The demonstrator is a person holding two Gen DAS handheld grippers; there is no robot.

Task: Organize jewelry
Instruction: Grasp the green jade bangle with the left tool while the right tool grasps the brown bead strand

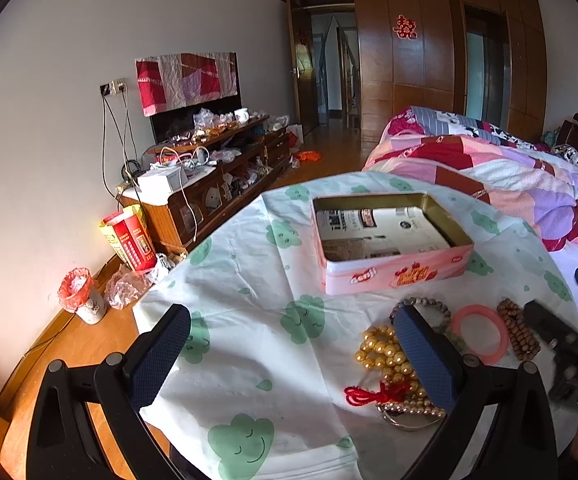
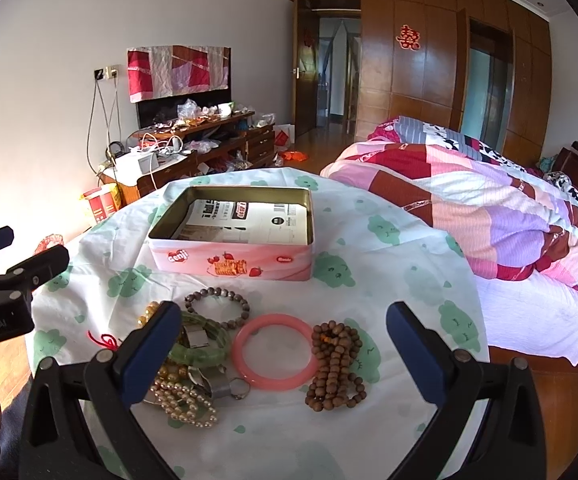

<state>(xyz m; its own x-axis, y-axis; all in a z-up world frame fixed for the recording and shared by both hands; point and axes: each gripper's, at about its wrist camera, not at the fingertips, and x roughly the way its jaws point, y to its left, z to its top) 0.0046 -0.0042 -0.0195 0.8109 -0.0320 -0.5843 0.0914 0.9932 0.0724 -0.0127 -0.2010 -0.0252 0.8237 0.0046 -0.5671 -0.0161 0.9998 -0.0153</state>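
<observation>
An open pink tin box (image 1: 393, 276) (image 2: 233, 258) with papers inside stands on a round table. In front of it lies jewelry: a pink bangle (image 2: 275, 350) (image 1: 479, 334), a brown wooden bead string (image 2: 335, 368) (image 1: 519, 334), a grey bead bracelet (image 2: 217, 306), a green bangle (image 2: 201, 344), gold beads (image 1: 385, 354), a pearl bracelet (image 2: 183, 402), a red cord (image 1: 373, 394). My left gripper (image 1: 289, 352) is open, left of the pile. My right gripper (image 2: 283, 352) is open, above the pink bangle and wooden beads.
The table wears a white cloth with green clouds (image 1: 249, 280) (image 2: 389, 280). A bed with a patchwork quilt (image 2: 489, 216) is to the right. A cluttered wooden TV cabinet (image 1: 209, 184) stands by the left wall. A bin (image 1: 83, 296) sits on the floor.
</observation>
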